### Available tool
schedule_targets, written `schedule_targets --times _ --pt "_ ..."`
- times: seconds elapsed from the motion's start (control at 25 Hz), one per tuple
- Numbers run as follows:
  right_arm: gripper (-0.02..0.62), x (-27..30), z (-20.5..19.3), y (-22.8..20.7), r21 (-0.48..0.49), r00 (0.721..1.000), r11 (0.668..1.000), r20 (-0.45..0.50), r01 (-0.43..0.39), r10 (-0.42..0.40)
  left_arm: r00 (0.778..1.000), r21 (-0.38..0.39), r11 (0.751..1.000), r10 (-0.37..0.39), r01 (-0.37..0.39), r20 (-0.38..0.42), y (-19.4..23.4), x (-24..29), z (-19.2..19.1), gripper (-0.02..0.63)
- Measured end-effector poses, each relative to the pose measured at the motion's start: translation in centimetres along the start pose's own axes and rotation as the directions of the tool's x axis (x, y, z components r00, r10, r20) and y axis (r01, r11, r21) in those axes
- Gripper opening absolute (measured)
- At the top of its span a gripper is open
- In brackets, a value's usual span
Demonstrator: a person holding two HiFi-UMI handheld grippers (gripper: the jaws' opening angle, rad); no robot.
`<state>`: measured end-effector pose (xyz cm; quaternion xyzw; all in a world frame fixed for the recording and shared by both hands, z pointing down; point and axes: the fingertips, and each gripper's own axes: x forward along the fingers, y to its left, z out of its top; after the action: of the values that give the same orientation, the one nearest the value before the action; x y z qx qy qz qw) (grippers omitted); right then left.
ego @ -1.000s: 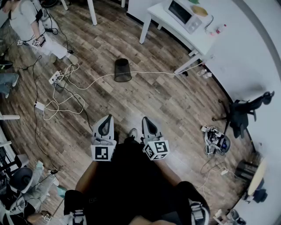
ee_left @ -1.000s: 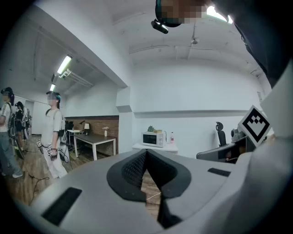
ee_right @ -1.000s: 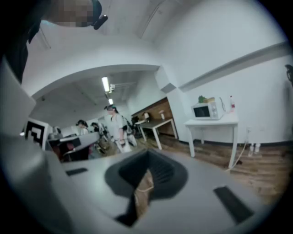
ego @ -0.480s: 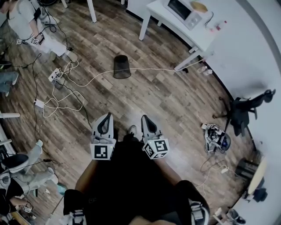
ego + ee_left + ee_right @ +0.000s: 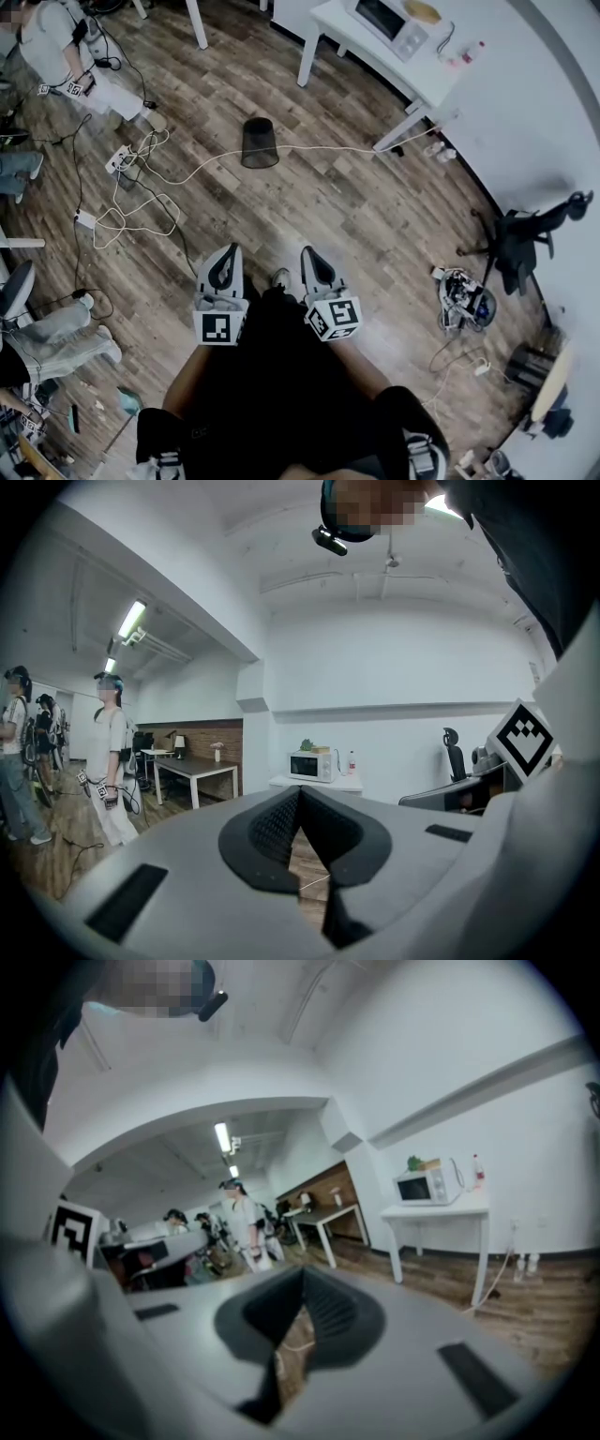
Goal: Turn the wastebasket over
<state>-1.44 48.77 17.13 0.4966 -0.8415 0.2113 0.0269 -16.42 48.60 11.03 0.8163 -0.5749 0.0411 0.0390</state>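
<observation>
A black mesh wastebasket (image 5: 260, 143) stands on the wood floor far ahead of me, wider end down and narrow end up, a white cable running right past it. My left gripper (image 5: 223, 253) and right gripper (image 5: 311, 256) are held side by side close to my body, well short of the basket. Both are shut with nothing between the jaws. In the left gripper view (image 5: 298, 794) and the right gripper view (image 5: 302, 1274) the dark pads meet at the tips. The basket is hidden in both gripper views.
A white table (image 5: 375, 52) with a microwave (image 5: 386, 21) stands beyond the basket at the right. Cables and power strips (image 5: 120, 161) lie on the floor at the left. People (image 5: 66, 52) stand at the left edge. A black office chair (image 5: 521, 239) is at the right wall.
The basket and the floor have slid slightly toward the top of the head view. Both grippers kept their places in the picture, still shut. The person at lower left has shifted.
</observation>
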Motion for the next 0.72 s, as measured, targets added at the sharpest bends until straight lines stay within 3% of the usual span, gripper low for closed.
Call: schedule_targets --times 0.36,0.72 --pt "0.032 1.1 -0.3 -1.9 0.006 1.000 1.000 -0.003 -0.021 0.021 0.999 -0.001 0.999 0.040 -0.040 -0.023 0.1 1.0 -1.1 0.034" --pt "0.032 6.8 0.6 -4.9 0.009 0.999 1.000 -0.027 0.025 -0.025 0.996 -0.013 1.000 0.010 -0.011 -0.088 3.2 7.4 -3.5 0.034"
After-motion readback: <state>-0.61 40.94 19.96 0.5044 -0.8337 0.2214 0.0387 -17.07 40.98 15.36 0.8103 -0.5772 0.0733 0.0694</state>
